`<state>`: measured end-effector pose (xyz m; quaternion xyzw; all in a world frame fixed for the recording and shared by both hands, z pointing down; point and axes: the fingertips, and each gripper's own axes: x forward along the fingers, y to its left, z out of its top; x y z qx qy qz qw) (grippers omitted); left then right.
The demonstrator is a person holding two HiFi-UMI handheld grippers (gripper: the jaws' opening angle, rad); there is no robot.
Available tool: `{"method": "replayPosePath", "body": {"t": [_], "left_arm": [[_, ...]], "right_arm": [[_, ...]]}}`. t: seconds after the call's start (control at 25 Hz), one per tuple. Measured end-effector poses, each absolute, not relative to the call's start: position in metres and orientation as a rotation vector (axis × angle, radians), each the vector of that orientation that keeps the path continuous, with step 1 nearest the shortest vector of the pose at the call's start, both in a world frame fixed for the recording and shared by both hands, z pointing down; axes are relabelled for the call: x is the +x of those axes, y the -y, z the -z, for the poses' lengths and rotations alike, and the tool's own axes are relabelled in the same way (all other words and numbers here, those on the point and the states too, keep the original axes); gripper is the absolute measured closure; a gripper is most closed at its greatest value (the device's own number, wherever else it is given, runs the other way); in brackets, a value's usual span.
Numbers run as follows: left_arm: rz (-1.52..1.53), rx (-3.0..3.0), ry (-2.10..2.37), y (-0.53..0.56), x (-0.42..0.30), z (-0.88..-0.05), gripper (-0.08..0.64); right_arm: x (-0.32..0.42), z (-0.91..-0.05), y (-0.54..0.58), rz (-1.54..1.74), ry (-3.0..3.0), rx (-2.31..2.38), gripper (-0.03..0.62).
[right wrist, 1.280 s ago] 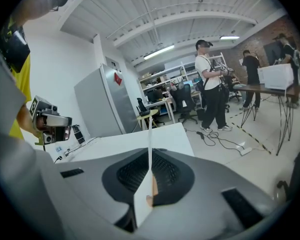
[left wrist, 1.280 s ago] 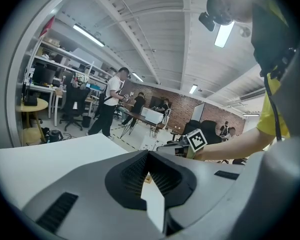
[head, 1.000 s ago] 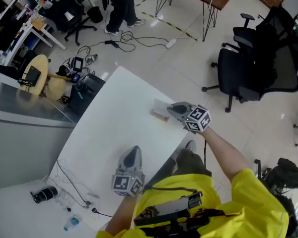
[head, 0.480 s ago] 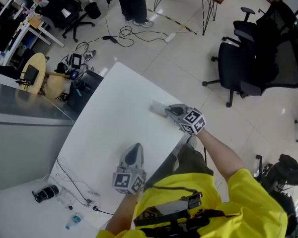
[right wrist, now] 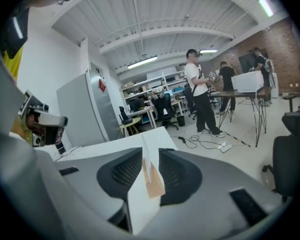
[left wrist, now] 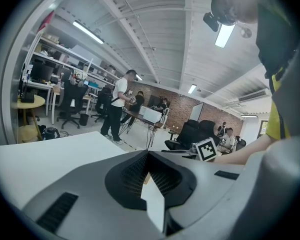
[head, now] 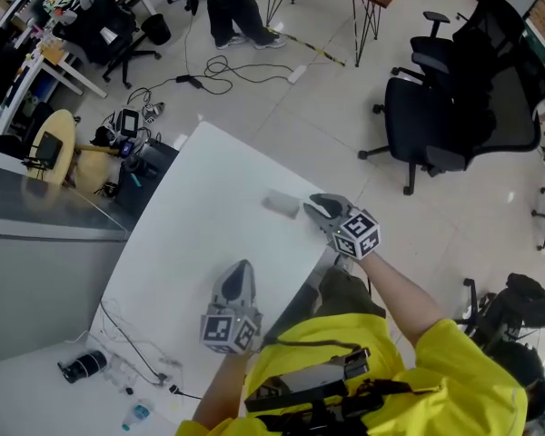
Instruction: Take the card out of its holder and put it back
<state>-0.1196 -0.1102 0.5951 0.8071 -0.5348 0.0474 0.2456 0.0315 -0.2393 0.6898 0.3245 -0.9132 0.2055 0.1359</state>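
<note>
Open-plan office, white counter (head: 200, 243) over a tiled floor, office chairs around. The wooden card holder (head: 282, 207) sits near the counter's far right edge, and the pale card (head: 277, 200) looks seated in it. The right gripper (head: 312, 210) is just beside the holder. Its jaws have just been opening and are now released, with nothing pinched between them. The left gripper (head: 239, 275) is well apart, clenched and empty. Probably the release step – card put back. Next: draw the right gripper straight back without knocking the holder.
</note>
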Motion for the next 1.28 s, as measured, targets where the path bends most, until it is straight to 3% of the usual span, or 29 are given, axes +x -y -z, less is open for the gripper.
{"method": "replayPosePath", "body": {"t": [0.28,0.4,0.52,1.08,1.16,1.28], "left_arm": [[-0.086,2.288,1.45,0.127,-0.109,-0.567,0.56],[-0.058,2.319,1.431,0.132,-0.097,-0.555,0.56],[-0.043,2.347,1.406,0.137,-0.087,-0.546,0.56],[-0.095,2.387,1.364,0.155,-0.083,-0.553,0.56],[-0.098,2.385,1.351,0.159,-0.083,-0.557,0.517],[-0.098,2.396,1.332,0.166,-0.076,-0.556,0.517]], "right_arm": [[0.079,-0.586,0.213,-0.579,2.719,1.184,0.526],[0.101,-0.547,0.197,-0.587,2.733,1.303,0.589],[0.117,-0.524,0.186,-0.579,2.721,1.387,0.589],[0.126,-0.533,0.177,-0.672,2.638,1.499,0.589],[0.12,-0.531,0.178,-0.661,2.642,1.496,0.589],[0.119,-0.527,0.179,-0.634,2.639,1.499,0.589]]}}
